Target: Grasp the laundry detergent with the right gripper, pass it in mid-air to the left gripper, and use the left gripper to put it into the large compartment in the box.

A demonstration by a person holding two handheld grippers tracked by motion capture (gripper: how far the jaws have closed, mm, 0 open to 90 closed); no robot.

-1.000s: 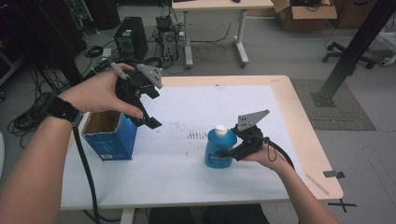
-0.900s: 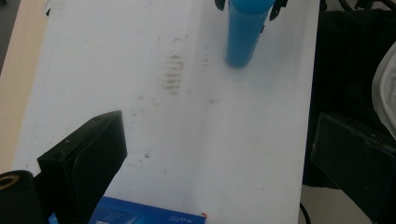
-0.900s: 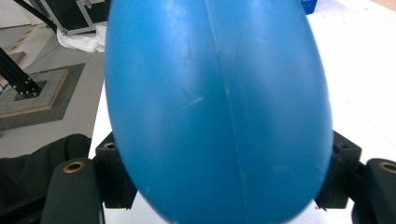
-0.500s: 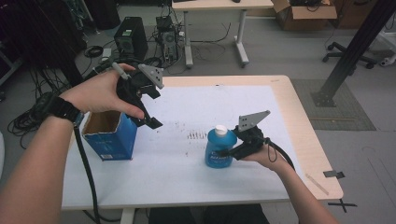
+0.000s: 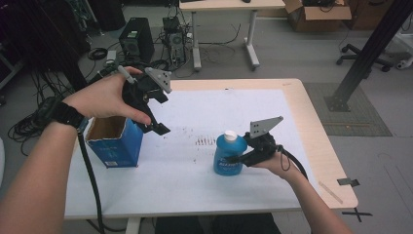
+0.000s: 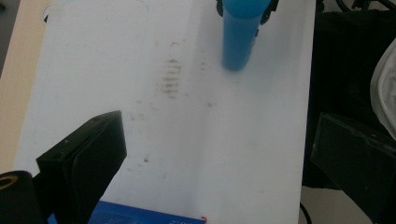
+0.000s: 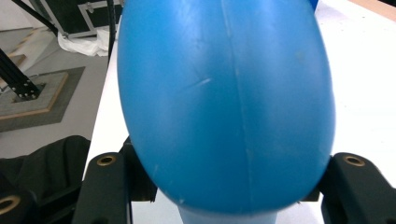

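Blue cardboard is being seen at the far left of the high view, where an open-topped box (image 5: 115, 141) is standing on the white-covered bench (image 5: 195, 185). Its upper edge is also being caught just below the left tool's jaws in the left gripper view (image 6: 149, 218). Directly above and slightly to the right of that box, the left tool (image 5: 155, 119) is being held in the air by the person's left hand (image 5: 104, 97), its jaws pointing down toward the bench. In the left gripper view its two black jaws are being shown wide apart, with nothing but bare bench between them.

Between the two tools, a patch of dark smudges (image 5: 205, 141) is being shown on the white cover.

Further right, a blue bottle (image 5: 228, 156) with a white cap is standing upright on the bench, directly in front of the right tool (image 5: 236, 158). That tool is being held level by the person's right hand (image 5: 272, 163), and its jaws have just been closing; they are now being pressed against both sides of the bottle. In the right gripper view the bottle's rounded blue body (image 7: 224, 102) is being gripped between the two jaws, touching each.
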